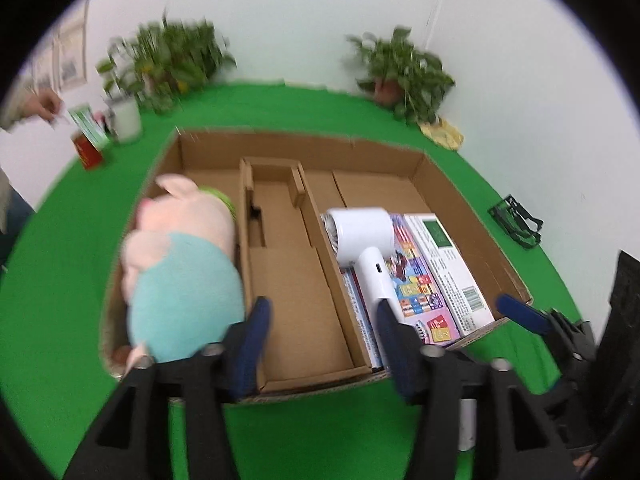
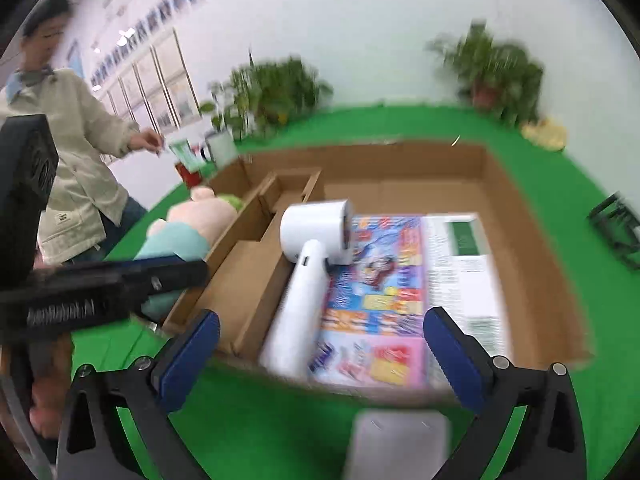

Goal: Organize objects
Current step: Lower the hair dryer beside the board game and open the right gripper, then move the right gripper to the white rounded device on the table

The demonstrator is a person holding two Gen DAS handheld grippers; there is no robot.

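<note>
A divided cardboard box [image 1: 472, 220] [image 2: 516, 196] sits on the green table. A pink plush pig in a teal shirt [image 1: 180, 268] [image 2: 188, 232] lies in its left compartment. A white hair dryer [image 1: 368, 252] [image 2: 308, 264] lies in the right compartment on a colourful book [image 1: 416, 280] [image 2: 380, 288] next to a white box [image 1: 452, 268] [image 2: 468, 264]. The middle compartment holds nothing. My left gripper [image 1: 324, 340] is open and empty over the box's near edge. My right gripper [image 2: 320, 356] is open and empty before the hair dryer's handle; it also shows in the left wrist view [image 1: 520, 312].
Two potted plants [image 1: 168, 60] [image 1: 404, 72] stand at the table's back. A white cup [image 1: 126, 120] and a red box [image 1: 88, 148] stand back left, where a person [image 2: 68, 152] reaches in. A dark green object [image 1: 516, 220] lies at the right.
</note>
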